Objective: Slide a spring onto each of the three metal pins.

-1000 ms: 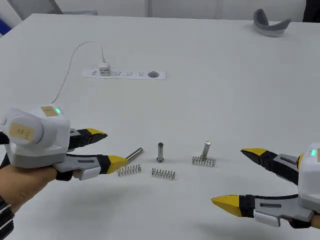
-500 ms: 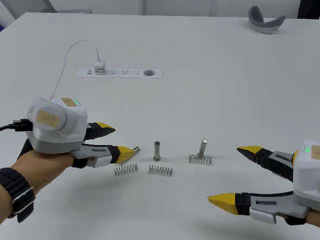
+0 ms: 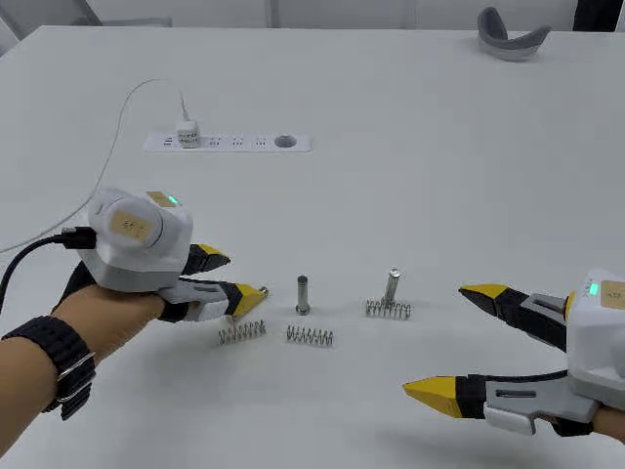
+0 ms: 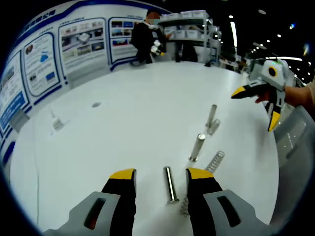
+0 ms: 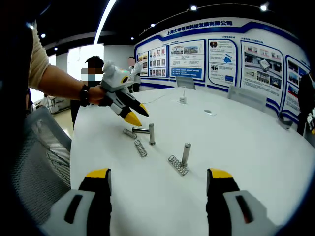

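Observation:
Three metal pins are on the white table. One pin (image 3: 302,294) stands upright. Another pin (image 3: 392,285) leans by a spring (image 3: 388,310). The third pin (image 4: 170,184) lies flat between the jaws of my open left gripper (image 4: 161,174), which touches nothing I can make out. Two more springs (image 3: 241,331) (image 3: 310,336) lie loose in front of the pins. My left gripper (image 3: 242,277) sits low at the left of the row. My right gripper (image 3: 437,340) hovers open and empty to the right; in its own view (image 5: 157,173) the leaning pin (image 5: 185,153) is ahead.
A white power strip (image 3: 227,143) with a plugged charger (image 3: 186,130) and cable lies at the back left. A grey curved object (image 3: 508,39) rests at the far right edge. A mesh chair back (image 5: 39,162) is beside the table.
My left gripper has moved right and forward, so its jaws now stand either side of the lying pin. The right gripper has barely moved. The head camera has shifted a little.

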The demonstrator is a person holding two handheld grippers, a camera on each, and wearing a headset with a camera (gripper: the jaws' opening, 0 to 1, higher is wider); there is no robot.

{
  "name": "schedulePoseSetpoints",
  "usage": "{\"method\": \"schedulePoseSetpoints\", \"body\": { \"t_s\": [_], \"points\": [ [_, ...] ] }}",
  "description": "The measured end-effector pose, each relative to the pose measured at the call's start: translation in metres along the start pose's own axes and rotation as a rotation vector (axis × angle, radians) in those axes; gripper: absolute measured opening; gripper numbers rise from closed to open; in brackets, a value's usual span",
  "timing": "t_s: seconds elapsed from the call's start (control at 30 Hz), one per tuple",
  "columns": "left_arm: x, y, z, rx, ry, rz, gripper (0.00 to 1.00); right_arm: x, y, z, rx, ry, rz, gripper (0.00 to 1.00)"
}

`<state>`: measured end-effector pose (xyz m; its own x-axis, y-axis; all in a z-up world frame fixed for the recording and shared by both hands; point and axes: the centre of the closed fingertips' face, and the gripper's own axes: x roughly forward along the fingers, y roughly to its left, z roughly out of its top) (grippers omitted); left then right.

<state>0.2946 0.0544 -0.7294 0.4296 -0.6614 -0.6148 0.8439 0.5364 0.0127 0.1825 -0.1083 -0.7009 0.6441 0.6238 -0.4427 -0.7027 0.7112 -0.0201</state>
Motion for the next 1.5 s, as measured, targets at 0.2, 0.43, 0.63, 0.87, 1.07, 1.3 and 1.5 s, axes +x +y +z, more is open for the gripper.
{"method": "schedulePoseSetpoints", "body": {
  "t_s": [0.2, 0.43, 0.63, 0.87, 1.07, 1.3, 1.5],
  "points": [
    [0.010, -0.005, -0.005, 0.032, 0.050, -0.002, 0.34, 0.000, -0.001, -0.001, 0.005, 0.001, -0.004, 0.80],
    [0.018, -0.006, -0.010, 0.051, 0.095, 0.007, 0.25, 0.000, -0.001, -0.003, 0.012, 0.007, -0.003, 0.80],
    [0.023, -0.005, -0.015, 0.069, 0.133, 0.008, 0.19, 0.000, -0.001, -0.005, 0.017, 0.009, -0.005, 0.80],
    [0.028, -0.008, -0.016, 0.072, 0.166, 0.003, 0.14, 0.000, -0.001, -0.006, 0.027, 0.014, -0.007, 0.80],
    [0.031, -0.009, -0.017, 0.079, 0.184, 0.006, 0.13, -0.001, -0.002, -0.008, 0.030, 0.019, -0.009, 0.80],
    [0.032, -0.009, -0.019, 0.074, 0.201, 0.010, 0.10, -0.001, -0.003, -0.009, 0.034, 0.021, -0.011, 0.80],
    [0.032, -0.008, -0.019, 0.065, 0.210, 0.014, 0.09, -0.001, -0.002, -0.010, 0.033, 0.024, -0.009, 0.80]
  ]
}}
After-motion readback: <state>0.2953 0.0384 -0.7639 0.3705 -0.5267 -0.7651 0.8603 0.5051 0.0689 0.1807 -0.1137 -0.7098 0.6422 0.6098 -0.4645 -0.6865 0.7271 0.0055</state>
